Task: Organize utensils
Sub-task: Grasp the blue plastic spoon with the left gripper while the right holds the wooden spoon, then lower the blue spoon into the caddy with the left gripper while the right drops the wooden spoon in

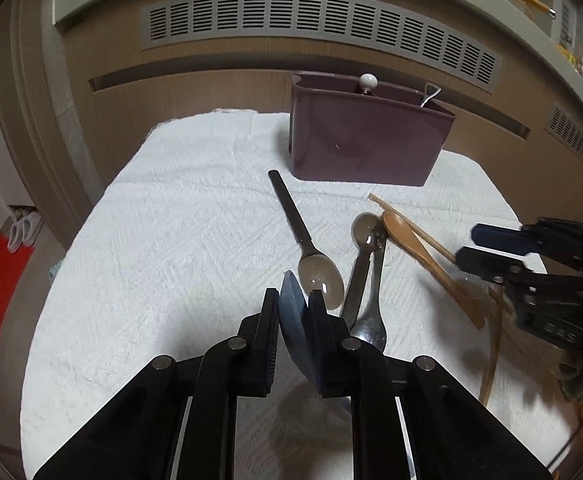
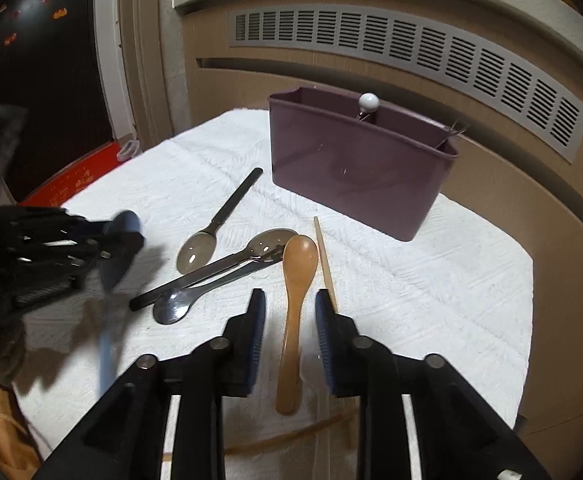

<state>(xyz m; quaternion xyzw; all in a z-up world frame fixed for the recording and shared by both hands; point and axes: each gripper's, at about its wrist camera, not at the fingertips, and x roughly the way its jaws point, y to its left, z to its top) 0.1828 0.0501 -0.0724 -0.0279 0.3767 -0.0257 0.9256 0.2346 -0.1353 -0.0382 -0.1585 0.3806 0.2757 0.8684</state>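
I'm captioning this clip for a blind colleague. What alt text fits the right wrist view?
The open right gripper straddles a wooden spoon on a white cloth. To its left, the left gripper holds a blue spoon; metal spoons lie between, a purple caddy behind.

Dim, warm indoor light leaves my views muted, fisheye bending the vent grille (image 1: 319, 28) above the purple utensil caddy (image 2: 361, 166), glare glinting on the steel spoon (image 2: 171, 308), my left gripper (image 2: 121, 248) motion-blurred.
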